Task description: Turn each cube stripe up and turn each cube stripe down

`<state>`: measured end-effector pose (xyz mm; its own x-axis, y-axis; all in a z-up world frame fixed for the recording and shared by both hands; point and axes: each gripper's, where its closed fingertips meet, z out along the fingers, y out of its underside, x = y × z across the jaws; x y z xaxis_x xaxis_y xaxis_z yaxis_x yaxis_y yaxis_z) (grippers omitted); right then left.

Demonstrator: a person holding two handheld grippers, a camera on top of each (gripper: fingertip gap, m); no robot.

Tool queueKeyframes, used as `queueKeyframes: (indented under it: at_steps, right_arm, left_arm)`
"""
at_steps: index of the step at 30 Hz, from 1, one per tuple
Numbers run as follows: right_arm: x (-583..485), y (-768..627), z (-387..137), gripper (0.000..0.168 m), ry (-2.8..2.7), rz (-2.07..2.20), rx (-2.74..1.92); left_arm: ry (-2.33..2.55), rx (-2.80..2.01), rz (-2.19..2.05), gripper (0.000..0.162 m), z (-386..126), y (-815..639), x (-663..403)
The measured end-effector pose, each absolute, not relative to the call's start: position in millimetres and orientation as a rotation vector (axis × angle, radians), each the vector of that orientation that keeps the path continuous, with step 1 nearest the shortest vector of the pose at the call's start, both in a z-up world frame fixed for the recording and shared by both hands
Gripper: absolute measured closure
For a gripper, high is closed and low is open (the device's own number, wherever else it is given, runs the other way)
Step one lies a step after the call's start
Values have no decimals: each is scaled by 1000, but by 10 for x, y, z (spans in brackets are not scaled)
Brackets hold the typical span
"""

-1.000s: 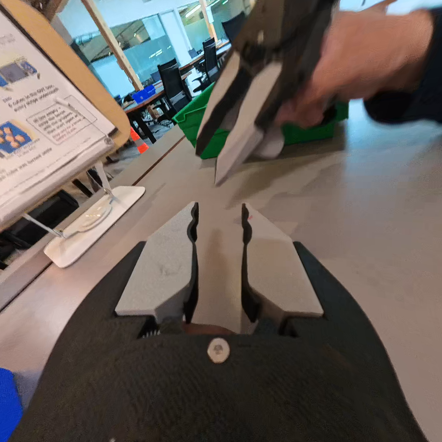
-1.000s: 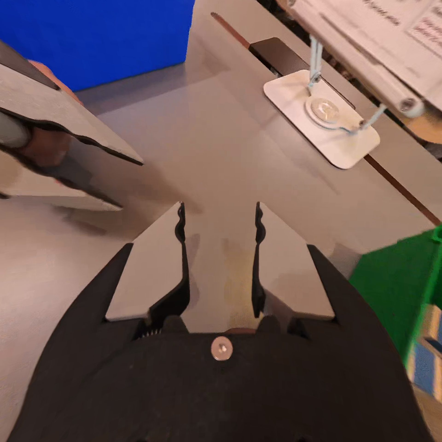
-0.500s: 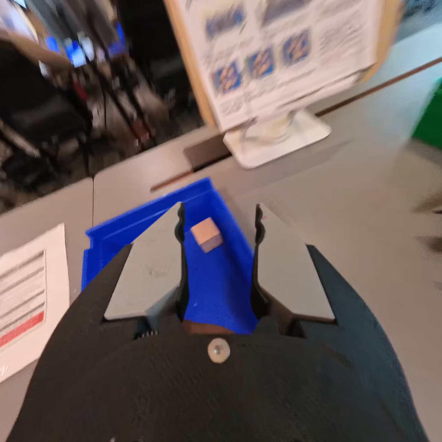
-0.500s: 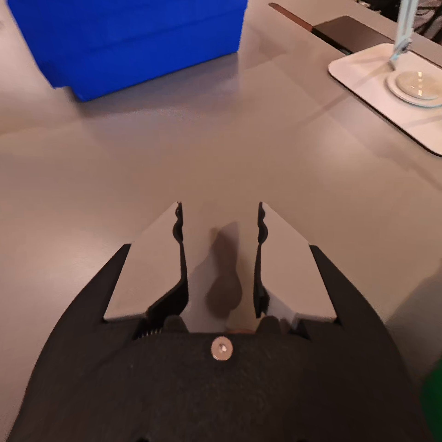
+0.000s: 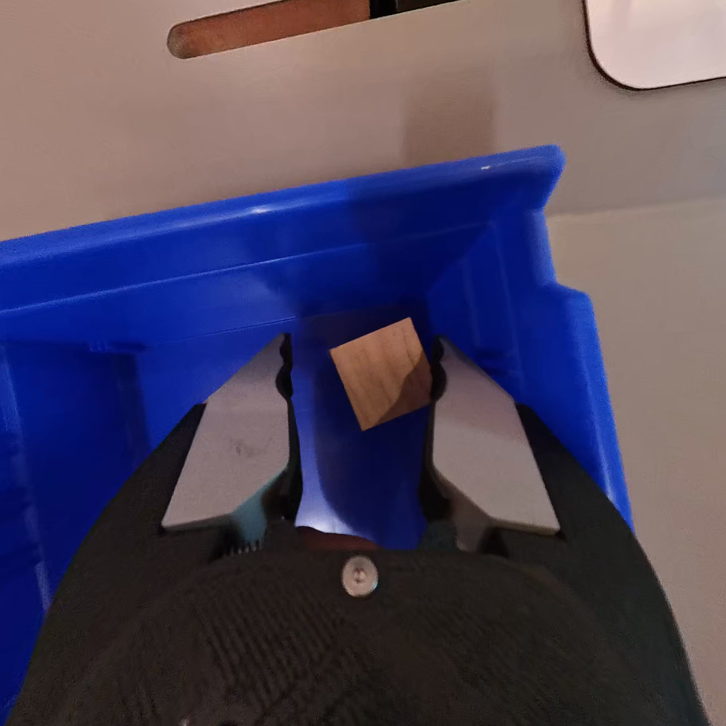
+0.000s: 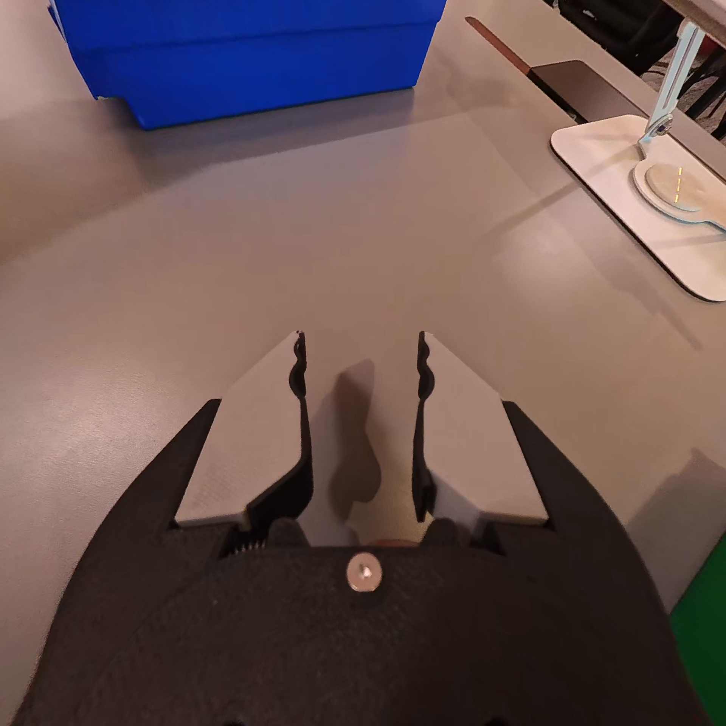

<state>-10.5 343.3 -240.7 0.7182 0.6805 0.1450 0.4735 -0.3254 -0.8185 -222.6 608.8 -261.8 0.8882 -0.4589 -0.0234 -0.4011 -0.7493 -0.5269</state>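
Note:
A plain wooden cube lies on the floor of a blue bin; no stripe shows on the faces I see. My left gripper is open and reaches down into the bin, with the cube between its fingers, close against the right finger. My right gripper is open and empty, low over the grey table. The blue bin also shows from outside at the top of the right wrist view.
A white stand base with a metal arm sits on the table at the right; its corner shows in the left wrist view. A brown slot runs in the table behind the bin. A green bin edge is at lower right.
My left gripper swung from the table centre over to the blue bin and dropped into it around the cube. My right gripper drew back, lower over the table.

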Motion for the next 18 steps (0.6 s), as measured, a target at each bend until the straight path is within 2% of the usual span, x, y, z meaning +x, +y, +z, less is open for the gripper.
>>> queueKeyframes:
  at_steps: [4, 6, 10, 12, 18]
  right_arm:
    - [-88, 3441, -2401, 115, -872, 277, -1987]
    - [-85, 3446, -2401, 115, -869, 275, -1986]
    - [-92, 3441, -2428, 115, -880, 262, -1989]
    - [-102, 3440, -2434, 115, -890, 252, -1984]
    - [-99, 3468, -2507, 116, -893, 246, -2003]
  left_arm:
    - [647, -2591, -166, 87, -2647, 5947, -2321]
    - [685, -2590, -58, 98, -2629, 5928, -2505]
    - [686, -2619, 162, 98, -2649, 5885, -3028]
    - [619, -2600, 70, 100, -2591, 5871, -3083]
    - [463, -2444, -213, 91, -2203, 5990, -2959]
